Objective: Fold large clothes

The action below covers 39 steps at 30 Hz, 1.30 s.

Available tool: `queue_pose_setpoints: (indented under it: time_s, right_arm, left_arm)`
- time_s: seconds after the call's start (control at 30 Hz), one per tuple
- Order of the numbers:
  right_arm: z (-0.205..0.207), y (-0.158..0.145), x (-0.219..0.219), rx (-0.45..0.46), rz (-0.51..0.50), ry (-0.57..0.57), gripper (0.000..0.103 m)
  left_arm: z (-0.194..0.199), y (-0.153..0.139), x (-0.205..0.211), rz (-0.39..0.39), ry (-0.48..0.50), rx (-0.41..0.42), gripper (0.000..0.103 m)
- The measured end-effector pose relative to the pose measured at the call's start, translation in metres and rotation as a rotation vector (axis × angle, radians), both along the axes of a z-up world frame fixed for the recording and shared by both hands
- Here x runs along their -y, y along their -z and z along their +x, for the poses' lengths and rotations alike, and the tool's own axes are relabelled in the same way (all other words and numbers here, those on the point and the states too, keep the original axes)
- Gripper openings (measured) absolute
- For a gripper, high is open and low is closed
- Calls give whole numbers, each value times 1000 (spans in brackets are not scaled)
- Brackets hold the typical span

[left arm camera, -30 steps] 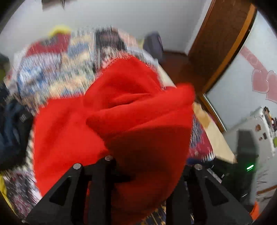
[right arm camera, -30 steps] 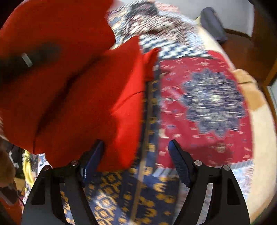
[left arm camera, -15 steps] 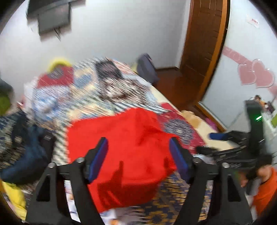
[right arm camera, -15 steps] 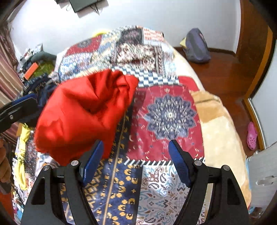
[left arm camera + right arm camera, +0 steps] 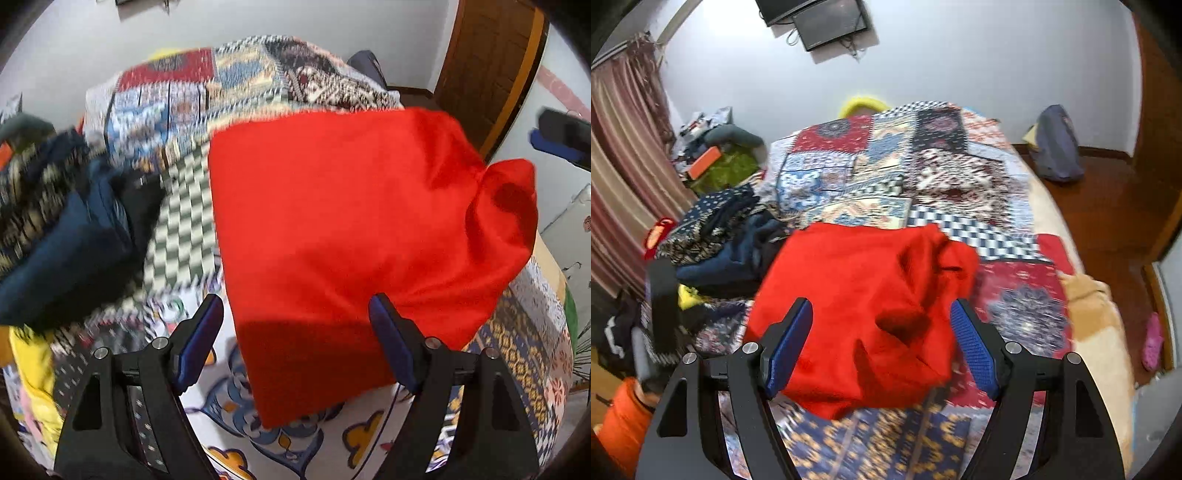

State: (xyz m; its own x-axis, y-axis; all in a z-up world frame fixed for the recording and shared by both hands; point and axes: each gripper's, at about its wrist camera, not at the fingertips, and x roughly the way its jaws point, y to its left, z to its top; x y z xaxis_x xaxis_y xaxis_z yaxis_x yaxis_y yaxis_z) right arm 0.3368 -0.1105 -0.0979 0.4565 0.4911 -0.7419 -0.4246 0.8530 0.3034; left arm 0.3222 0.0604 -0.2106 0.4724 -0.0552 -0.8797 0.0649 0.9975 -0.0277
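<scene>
A large red garment point(image 5: 354, 229) lies loosely spread on the patterned bedspread point(image 5: 184, 229), with a bunched lump at its right end. It also shows in the right wrist view point(image 5: 864, 302), rumpled, in the middle of the bed. My left gripper point(image 5: 297, 332) is open and empty, just above the garment's near edge. My right gripper point(image 5: 881, 336) is open and empty, over the garment's near part. The other gripper shows at the left edge of the right wrist view point(image 5: 661, 295).
A pile of dark blue and patterned clothes point(image 5: 720, 240) lies on the bed's left side, with yellow cloth point(image 5: 33, 373) below it. A grey bag point(image 5: 1056, 144) sits on the wooden floor at right. A wooden door point(image 5: 491, 62) and curtain point(image 5: 624, 155) flank the room.
One second ago my left gripper was shut on the red garment, held up. Both grippers are now open, and the garment has dropped onto the bed and spread out.
</scene>
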Motion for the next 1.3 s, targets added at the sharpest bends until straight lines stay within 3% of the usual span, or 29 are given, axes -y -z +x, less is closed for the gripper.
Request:
queue_pose_setpoints:
  time_s: [0.17,0.33,0.47,0.67,0.87,1.1,1.3]
  right_arm:
    - [12,47,-5,-123,-30,22,74]
    - [11,103,23,-263,-79,83,74]
    - [-7,120,43,-288,-72,91,81]
    - [-28,107,55,-244,-88,114,82]
    - [-40,83,53,-140,-193,99,82]
    - [-38,59,55,-55,-174,100,83]
    - [-16,48,48,-44,-59,105,84]
  left_arm:
    - [-17,9,-5,-33,-12,21,86]
    - [-23,16,-8,-84,-27,20,86]
    - [-27,19,-11,-108,-40,18,86]
    - [-43,12,-9,-55,-52,66,86]
    - [-59,-5,-17,52,-56,92,86]
    - [-50,-41,-52,-8,-142,162,86]
    - [-19,-51,-64,-99,-161,175,86]
